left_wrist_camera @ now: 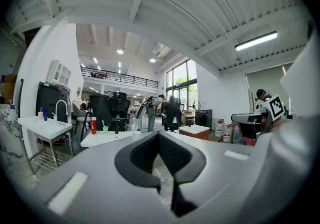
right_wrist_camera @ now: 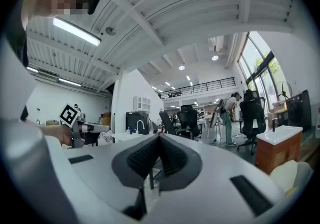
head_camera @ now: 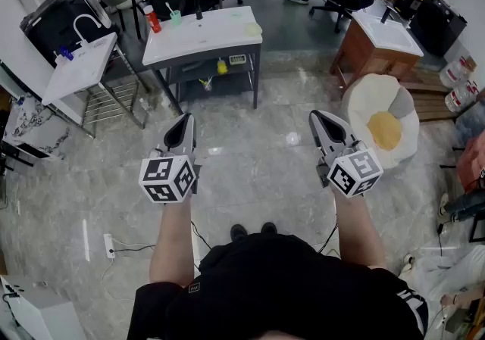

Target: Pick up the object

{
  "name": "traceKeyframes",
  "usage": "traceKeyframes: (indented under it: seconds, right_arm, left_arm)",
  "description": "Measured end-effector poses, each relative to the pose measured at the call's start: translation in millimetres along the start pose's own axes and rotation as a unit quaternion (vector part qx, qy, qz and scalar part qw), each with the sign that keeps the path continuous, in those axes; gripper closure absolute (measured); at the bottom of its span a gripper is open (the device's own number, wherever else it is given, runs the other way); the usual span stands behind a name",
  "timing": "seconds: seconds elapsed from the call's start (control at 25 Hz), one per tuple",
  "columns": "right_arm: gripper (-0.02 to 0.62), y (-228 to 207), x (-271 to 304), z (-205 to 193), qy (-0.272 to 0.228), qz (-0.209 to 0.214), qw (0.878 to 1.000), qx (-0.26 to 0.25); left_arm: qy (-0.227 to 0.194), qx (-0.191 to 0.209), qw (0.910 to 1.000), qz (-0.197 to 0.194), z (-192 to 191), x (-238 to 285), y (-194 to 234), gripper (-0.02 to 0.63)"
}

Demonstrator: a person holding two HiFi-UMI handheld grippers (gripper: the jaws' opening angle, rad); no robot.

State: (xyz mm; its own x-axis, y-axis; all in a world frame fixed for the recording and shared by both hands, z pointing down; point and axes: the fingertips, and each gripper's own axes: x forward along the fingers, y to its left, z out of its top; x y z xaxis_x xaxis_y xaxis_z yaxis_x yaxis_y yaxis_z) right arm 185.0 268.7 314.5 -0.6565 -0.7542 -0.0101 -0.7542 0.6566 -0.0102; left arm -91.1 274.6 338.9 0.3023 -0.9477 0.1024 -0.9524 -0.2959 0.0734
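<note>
In the head view the person is holding the left gripper (head_camera: 184, 125) and the right gripper (head_camera: 324, 123) out level over the marbled floor (head_camera: 250, 172), well apart from each other, and each is carrying one marker cube, two in all (head_camera: 168, 178) (head_camera: 353, 172), printed with black-and-white squares and no words. Ahead, one white table (head_camera: 201, 32) is bearing one red bottle (head_camera: 153, 19), one green cup (head_camera: 175, 17) and one pale yellow-green item (head_camera: 252, 29); which of these is the object to pick up cannot be told, and all are lying well away from both grippers. One sink stand (head_camera: 79, 66) is standing to the left, one wooden cabinet (head_camera: 379, 39) and one round cushion seat (head_camera: 383, 123) to the right, with two water jugs (head_camera: 458, 73) beyond. The small mark on the black shirt (head_camera: 195, 285) is too small to read. In the left gripper view the jaws are meeting at their tips, clenched on nothing, and pointing toward the table with its bottle and cup. In the right gripper view the jaws are likewise pressing together, empty, with the left gripper's marker showing at the left.
</note>
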Motion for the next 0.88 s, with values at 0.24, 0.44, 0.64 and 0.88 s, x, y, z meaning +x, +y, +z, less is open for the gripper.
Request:
traceKeyframes:
  seconds: [0.24, 0.44, 0.64, 0.88]
  right_arm:
    - [0.583, -1.2, -4.9, -2.7, 0.002, -0.003, 1.0, 0.003]
    - [0.583, -7.0, -14.1, -6.4, 0.006, -0.014, 1.0, 0.0]
    - [0.581, -18.4, -22.9, -6.2, 0.009, -0.016, 1.0, -0.002]
    - [0.553, -29.8, -36.4, -10.9, 0.008, -0.009, 1.0, 0.005]
  left_arm:
    - [0.002, 0.008, 1.0, 0.001, -2.1, -0.5, -1.2, 0.595]
    - [0.005, 0.007, 1.0, 0.0, -8.7, -2.4, -6.5, 0.594]
    - [0.012, 0.001, 0.9999, -0.005, -12.1, 0.3, -17.1, 0.592]
    - [0.023, 0.007, 0.9996, -0.012, -11.1, 6.8, -39.0, 0.486]
